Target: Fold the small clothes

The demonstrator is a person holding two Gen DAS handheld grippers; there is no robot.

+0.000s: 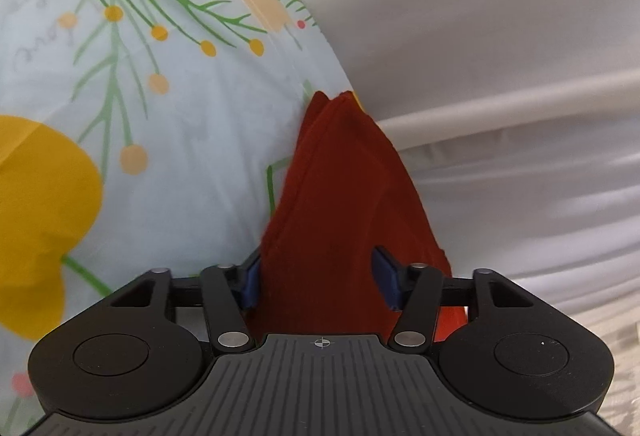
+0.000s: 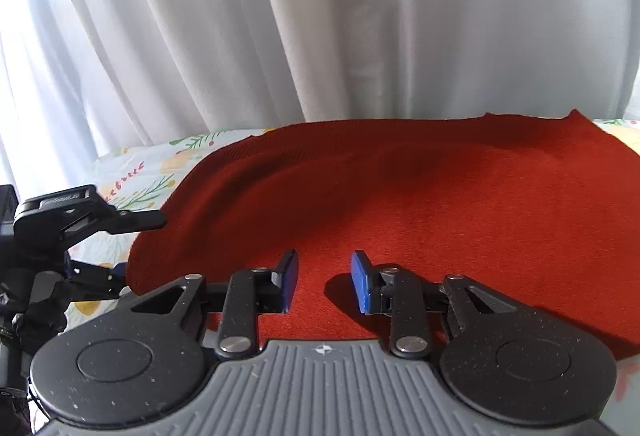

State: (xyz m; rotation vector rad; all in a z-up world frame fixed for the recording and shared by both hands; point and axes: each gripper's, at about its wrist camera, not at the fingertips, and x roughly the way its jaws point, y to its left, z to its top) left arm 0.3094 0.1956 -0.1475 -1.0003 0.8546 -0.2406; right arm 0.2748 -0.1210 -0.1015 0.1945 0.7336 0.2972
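1. Left wrist view: my left claw (image 1: 318,282) has its blue pads (image 1: 250,284) on either side of a bunched ridge of the red cloth (image 1: 340,195). The left pad lies against the fabric and the right pad touches its other flank, so I have the fold pinched between them at a middling width.
2. In the same view the red cloth rises from the claw in a narrow, layered peak, standing on edge along the boundary between the floral sheet (image 1: 160,95) and the white curtain (image 1: 500,55).
3. The floral sheet is pale blue with green sprigs and yellow blooms, and it fills the left of this view.
4. Right wrist view: my right claw (image 2: 325,282) hovers over the red cloth (image 2: 440,203) with a narrow gap between its blue pads (image 2: 362,282). Only flat fabric shows in that gap, nothing is gripped, and the pads cast shadows on the cloth.
5. Here the red cloth spreads wide over the floral sheet (image 2: 132,175), its far edge running along the foot of the white curtain (image 2: 320,15).
6. My left claw (image 2: 116,272) shows at the left edge of this view, at the left border of the cloth, where the fabric humps up.
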